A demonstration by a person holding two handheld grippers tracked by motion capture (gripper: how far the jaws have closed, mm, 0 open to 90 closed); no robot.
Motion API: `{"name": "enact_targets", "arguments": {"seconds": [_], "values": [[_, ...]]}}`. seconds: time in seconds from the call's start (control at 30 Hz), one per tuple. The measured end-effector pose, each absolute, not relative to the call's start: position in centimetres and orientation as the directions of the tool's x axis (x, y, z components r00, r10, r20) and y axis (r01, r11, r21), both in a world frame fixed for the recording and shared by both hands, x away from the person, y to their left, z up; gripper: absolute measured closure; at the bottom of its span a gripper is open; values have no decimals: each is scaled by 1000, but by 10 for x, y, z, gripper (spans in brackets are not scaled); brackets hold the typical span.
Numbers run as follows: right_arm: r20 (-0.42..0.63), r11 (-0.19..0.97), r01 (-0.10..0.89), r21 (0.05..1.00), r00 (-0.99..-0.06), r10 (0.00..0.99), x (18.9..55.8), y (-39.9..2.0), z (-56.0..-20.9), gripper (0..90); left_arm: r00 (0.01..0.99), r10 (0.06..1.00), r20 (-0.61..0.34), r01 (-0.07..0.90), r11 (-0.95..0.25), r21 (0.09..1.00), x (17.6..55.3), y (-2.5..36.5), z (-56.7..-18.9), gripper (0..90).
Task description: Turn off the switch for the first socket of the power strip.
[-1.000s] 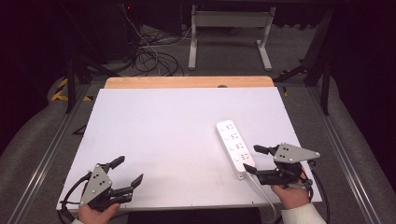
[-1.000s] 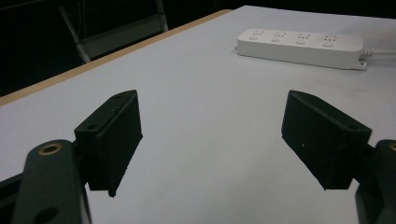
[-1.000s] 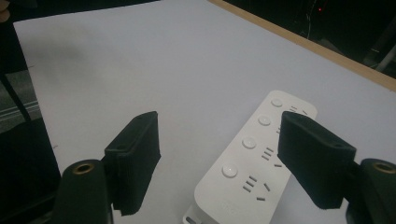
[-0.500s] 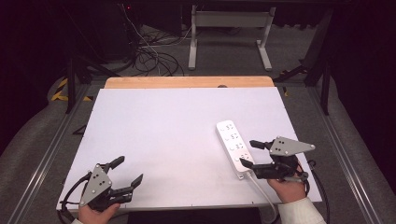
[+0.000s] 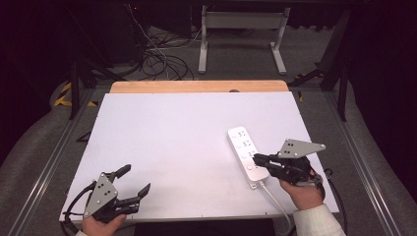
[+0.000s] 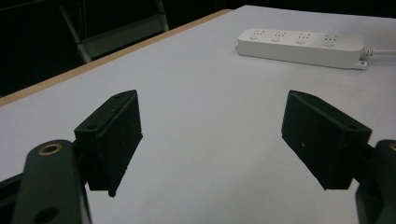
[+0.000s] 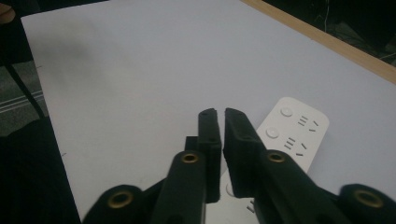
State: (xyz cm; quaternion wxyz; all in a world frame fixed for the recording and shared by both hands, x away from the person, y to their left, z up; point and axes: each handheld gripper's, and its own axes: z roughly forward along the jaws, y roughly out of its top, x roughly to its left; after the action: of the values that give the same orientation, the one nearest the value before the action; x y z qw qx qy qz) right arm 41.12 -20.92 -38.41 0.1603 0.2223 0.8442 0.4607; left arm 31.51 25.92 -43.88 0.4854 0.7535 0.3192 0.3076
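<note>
I count 1 white power strip (image 5: 247,153) w/ 4 socket groups on the bench (image 5: 187,142), right-front area, long axis running near-to-far, cord end (image 5: 275,201) toward me. No readable labels or brand that I can make out. My right tool (image 5: 257,159) is clenched, empty, tips over the strip's near end. My left tool (image 5: 135,181) is released, jaws wide, at front-left, well apart from the strip.

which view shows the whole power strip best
The left gripper view: the power strip lies unobstructed, all four socket groups and the cord end visible. In the high view the strip has its near end covered by the right hand-held gripper. In the right gripper view the strip is partly hidden behind the nearly closed jaws.
</note>
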Motion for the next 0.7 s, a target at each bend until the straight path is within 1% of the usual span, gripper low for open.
{"name": "enact_targets", "arguments": {"seconds": [0.03,0.3,0.7], "values": [[-65,481,231,846,-850,523,412,-208,-383,900,607,781,146,186,-318,930,315,259,-439,205],[-88,524,253,813,-837,539,420,-198,-381,900,605,781,153,184,-324,928,315,260,-439,205],[-56,561,353,749,-809,585,440,-187,-385,900,602,785,146,190,-318,929,315,260,-439,205]]}}
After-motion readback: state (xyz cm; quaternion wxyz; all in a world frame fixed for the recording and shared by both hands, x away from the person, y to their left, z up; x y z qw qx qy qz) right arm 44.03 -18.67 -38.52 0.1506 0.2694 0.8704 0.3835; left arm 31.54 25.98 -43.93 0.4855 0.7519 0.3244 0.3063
